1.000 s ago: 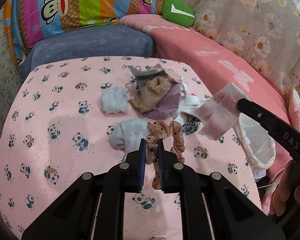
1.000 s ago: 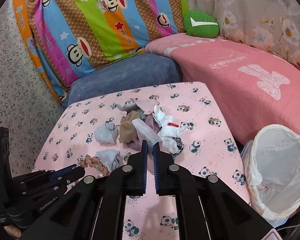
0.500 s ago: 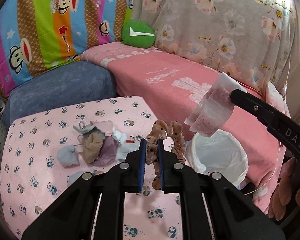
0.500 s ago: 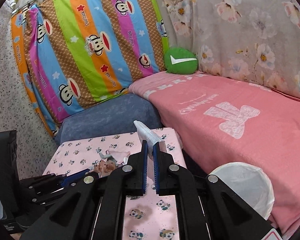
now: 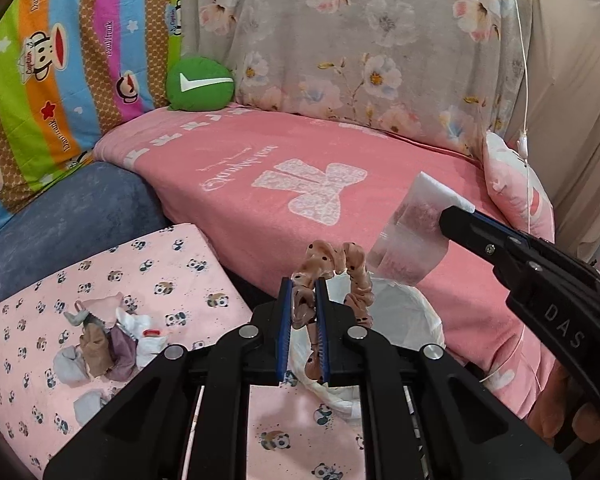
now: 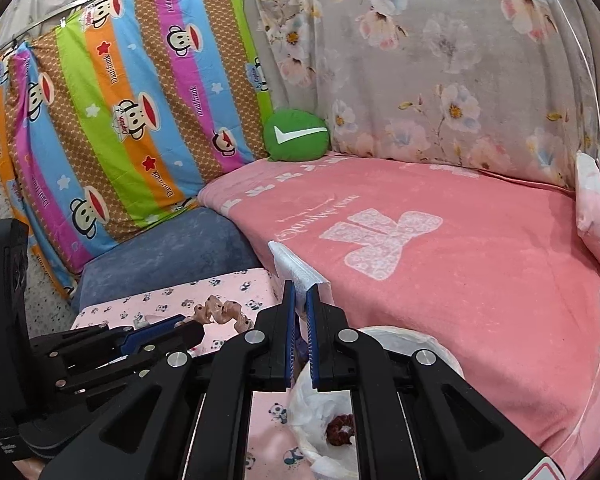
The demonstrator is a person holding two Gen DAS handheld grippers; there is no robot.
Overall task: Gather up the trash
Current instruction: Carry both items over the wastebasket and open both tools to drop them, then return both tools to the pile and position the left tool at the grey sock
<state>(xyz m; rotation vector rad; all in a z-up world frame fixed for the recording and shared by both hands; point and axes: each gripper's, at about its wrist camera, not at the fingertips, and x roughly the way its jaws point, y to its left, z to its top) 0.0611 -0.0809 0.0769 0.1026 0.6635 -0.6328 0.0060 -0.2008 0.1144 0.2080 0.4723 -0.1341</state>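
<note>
Two loads up: my left gripper (image 5: 301,308) pinches the scrunchie (image 5: 332,272), my right gripper (image 6: 299,316) clamps the clear packet (image 6: 296,272), white bin bag (image 5: 412,320) at six o'clock.

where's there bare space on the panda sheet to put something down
Bare sheet lies in the strip of panda sheet between the clothes pile and the blue cushion, and in the near patch just below the left gripper. It is crowded around the pile itself and at the sheet's right edge, where the lined trash bin sits.
</note>
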